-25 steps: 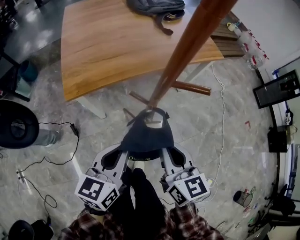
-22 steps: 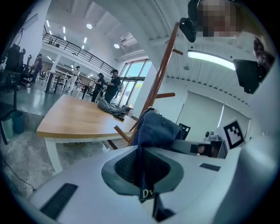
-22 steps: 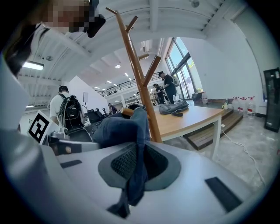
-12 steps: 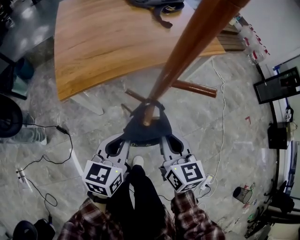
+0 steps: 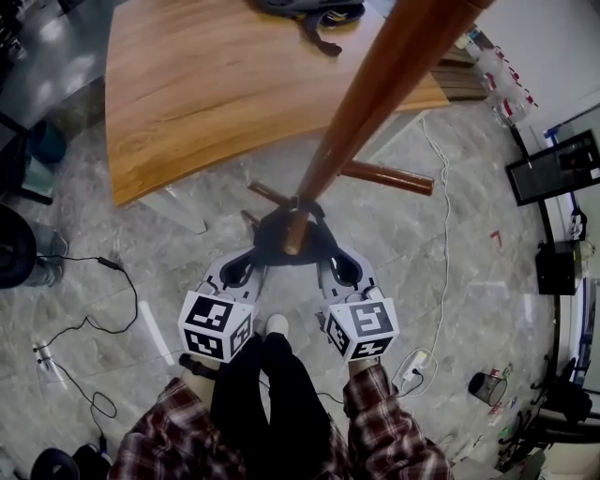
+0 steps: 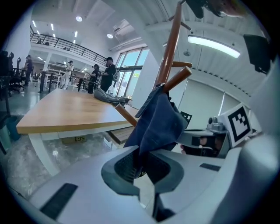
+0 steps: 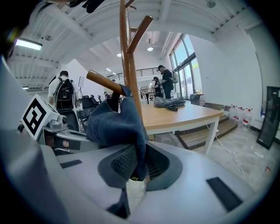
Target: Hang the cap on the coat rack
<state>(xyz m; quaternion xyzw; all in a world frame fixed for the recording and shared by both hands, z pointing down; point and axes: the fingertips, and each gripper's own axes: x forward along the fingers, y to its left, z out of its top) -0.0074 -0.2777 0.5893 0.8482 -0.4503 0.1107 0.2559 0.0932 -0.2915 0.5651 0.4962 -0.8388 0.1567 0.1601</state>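
a grey bag (image 5: 305, 11) lies at the far edge of the wooden table (image 5: 206, 103). the grey stone floor (image 5: 469, 281) under me carries a black cable (image 5: 94, 323) to my left, a white power strip (image 5: 412, 367) to my right, and the feet of the coat rack (image 5: 384, 175).

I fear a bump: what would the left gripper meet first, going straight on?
Probably the brown wooden coat-rack peg, just behind the dark blue fabric cap the left gripper pinches; depth unclear.
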